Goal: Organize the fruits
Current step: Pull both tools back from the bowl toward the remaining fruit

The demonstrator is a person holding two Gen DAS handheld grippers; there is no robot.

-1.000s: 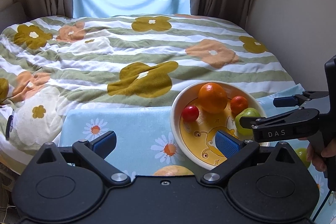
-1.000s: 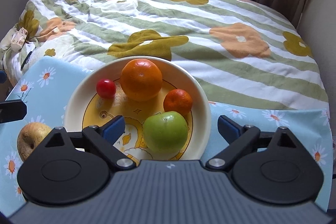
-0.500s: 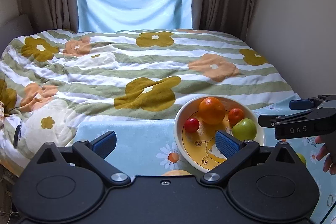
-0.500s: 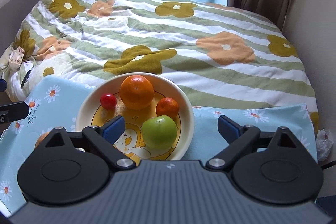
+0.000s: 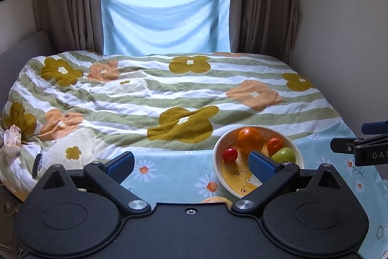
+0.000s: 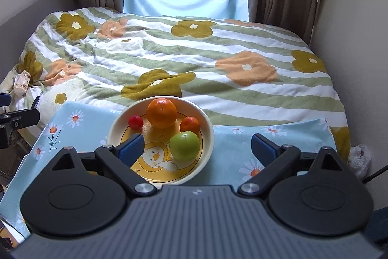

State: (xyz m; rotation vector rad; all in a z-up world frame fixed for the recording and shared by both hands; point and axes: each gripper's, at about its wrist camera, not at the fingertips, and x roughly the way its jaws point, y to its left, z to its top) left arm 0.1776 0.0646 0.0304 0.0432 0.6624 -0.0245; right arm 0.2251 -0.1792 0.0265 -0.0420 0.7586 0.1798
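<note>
A cream bowl (image 6: 208,135) with a yellow cartoon inside sits on a blue daisy cloth (image 6: 278,135). It holds a large orange (image 6: 161,113), a small red tomato (image 6: 135,122), a small tangerine (image 6: 190,124) and a green apple (image 6: 185,145). The bowl (image 5: 218,149) also shows in the left wrist view. A pale round fruit (image 5: 214,199) peeks out just above the left gripper's body. My left gripper (image 5: 191,163) is open and empty, above and left of the bowl. My right gripper (image 6: 197,146) is open and empty, raised above the bowl's near side.
A bed with a striped flower quilt (image 6: 194,52) fills the space behind the cloth. Walls stand on the right (image 6: 359,16) and left. A curtained window (image 5: 165,4) is at the back. A white plastic bag (image 6: 360,158) lies at the right of the cloth.
Both grippers have pulled back and risen away from the bowl, so it looks smaller. The green apple stays in the bowl. Both grippers stay open.
</note>
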